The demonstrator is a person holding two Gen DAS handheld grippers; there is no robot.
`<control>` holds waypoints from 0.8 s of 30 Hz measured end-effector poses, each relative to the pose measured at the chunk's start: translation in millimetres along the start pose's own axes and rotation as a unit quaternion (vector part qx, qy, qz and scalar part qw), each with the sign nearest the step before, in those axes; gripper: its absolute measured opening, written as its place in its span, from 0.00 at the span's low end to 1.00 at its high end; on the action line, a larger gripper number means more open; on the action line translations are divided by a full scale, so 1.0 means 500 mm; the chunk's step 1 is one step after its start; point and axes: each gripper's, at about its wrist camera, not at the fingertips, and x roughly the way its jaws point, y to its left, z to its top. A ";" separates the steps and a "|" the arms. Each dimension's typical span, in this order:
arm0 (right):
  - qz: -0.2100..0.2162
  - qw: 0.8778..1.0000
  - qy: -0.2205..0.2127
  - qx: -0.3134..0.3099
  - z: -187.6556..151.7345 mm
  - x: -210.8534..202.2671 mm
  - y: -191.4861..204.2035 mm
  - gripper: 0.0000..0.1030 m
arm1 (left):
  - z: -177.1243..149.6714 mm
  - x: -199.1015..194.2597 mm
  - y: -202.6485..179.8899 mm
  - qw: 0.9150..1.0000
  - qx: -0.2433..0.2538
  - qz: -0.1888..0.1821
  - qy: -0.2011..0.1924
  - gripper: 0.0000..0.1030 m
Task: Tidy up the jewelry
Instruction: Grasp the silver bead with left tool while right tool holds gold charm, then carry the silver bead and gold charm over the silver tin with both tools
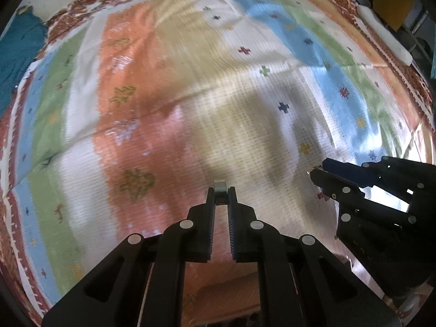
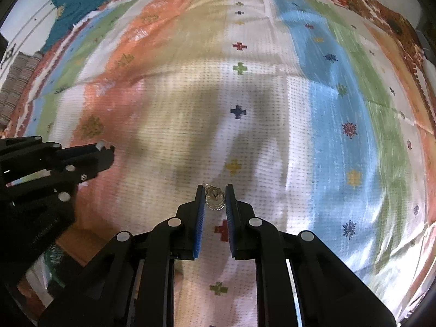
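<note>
My left gripper [image 1: 220, 194] is shut on a small silver ring [image 1: 220, 186] held at its fingertips above the striped cloth [image 1: 245, 95]. It also shows in the right wrist view [image 2: 105, 148] at the left, with the ring [image 2: 100, 145] at its tip. My right gripper [image 2: 215, 197] is shut on a gold and silver jewelry piece [image 2: 214, 197] between its blue pads. The right gripper shows in the left wrist view [image 1: 317, 171] at the right, with a bit of the jewelry at its tip. Both grippers hover above the cloth.
A colourful striped cloth with small cross motifs and a red-brown border covers the surface. A teal cloth [image 1: 16, 54] lies at the far left edge. A white object [image 1: 384, 32] lies at the far right edge. A brown surface [image 1: 226, 294] shows below the left gripper.
</note>
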 end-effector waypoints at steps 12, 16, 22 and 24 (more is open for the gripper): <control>-0.004 0.999 -0.035 -0.024 -0.016 -0.062 0.032 0.16 | -0.030 -0.085 0.020 0.999 -0.008 0.003 -0.041 0.08; -0.004 0.999 -0.037 -0.032 -0.020 -0.068 0.037 0.16 | -0.044 -0.104 0.028 0.999 -0.013 -0.002 -0.053 0.08; -0.004 0.998 -0.045 -0.040 -0.031 -0.085 0.047 0.15 | -0.065 -0.130 0.046 0.997 -0.020 -0.003 -0.069 0.08; -0.004 0.998 -0.046 -0.042 -0.035 -0.090 0.050 0.15 | -0.073 -0.140 0.051 0.997 -0.020 -0.001 -0.077 0.08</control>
